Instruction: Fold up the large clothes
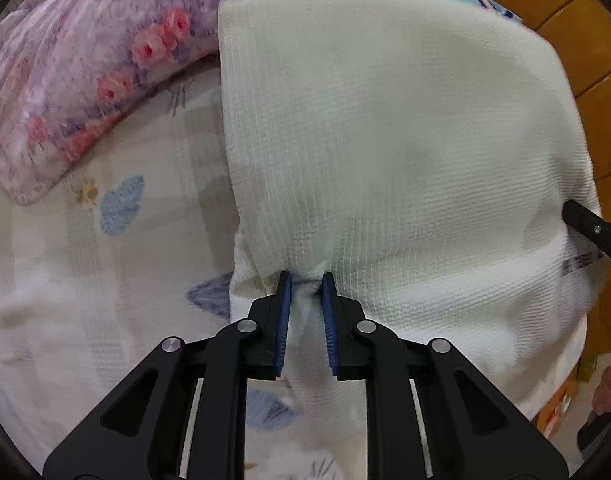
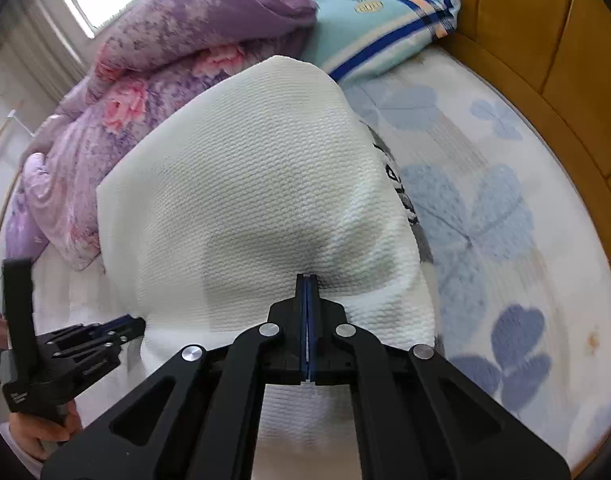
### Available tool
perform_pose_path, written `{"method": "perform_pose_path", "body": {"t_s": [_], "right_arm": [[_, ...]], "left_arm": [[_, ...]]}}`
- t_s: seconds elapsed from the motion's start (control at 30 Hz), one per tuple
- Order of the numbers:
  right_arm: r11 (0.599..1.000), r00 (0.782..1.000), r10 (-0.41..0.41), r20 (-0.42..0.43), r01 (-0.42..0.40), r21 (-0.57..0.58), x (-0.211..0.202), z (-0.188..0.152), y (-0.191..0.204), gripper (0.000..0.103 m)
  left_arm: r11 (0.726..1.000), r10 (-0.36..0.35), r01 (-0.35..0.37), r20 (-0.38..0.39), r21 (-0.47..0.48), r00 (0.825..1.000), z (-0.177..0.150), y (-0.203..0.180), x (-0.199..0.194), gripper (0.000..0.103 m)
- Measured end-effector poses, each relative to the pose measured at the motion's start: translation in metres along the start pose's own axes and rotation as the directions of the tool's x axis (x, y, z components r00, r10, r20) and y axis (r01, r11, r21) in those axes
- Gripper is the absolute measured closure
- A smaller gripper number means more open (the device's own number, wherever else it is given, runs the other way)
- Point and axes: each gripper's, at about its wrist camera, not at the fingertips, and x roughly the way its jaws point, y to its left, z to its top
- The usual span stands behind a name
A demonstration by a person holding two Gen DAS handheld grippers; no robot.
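A white waffle-knit garment (image 1: pixel 385 140) is held raised above the clover-print bedsheet (image 2: pixel 485 208), between a purple floral quilt (image 2: pixel 153 92) and a striped pillow (image 2: pixel 381 28). A bunched fold of its near edge is pinched by the left gripper (image 1: pixel 307 286), jaws slightly parted around it. The same edge is clamped by the right gripper (image 2: pixel 307 280), jaws fully closed.

White garment (image 2: pixel 245 184) hides most of a dark print (image 2: pixel 401 196), perhaps lettering.
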Motion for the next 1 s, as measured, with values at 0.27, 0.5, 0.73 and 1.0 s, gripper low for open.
{"method": "perform_pose_path", "body": {"t_s": [0.27,0.5,0.73,1.0], "right_arm": [[0.997,0.998,0.021,0.057,-0.017,-0.069,-0.023,0.076,0.031,0.102],[0.998,0.998,-0.056,-0.005,0.055,-0.02,0.034,0.099,0.018,0.103],[0.995,0.996,-0.064,-0.065,0.059,-0.079,-0.027,0.015,0.015,0.099],[0.99,0.994,-0.046,-0.103,0.06,0.129,0.011,-0.065,-0.02,0.101]], "left_arm": [[1.0,0.012,-0.009,0.223,-0.016,0.975,0.078,0.012,-0.031,0.087],[1.0,-0.007,0.01,0.133,-0.028,0.991,0.113,0.012,0.02,0.088],[0.991,-0.123,0.128,0.116,-0.042,0.986,-0.022,0.003,-0.024,0.087],[1.0,-0.012,0.012,0.121,0.006,0.993,-0.072,-0.029,0.027,0.087]]}}
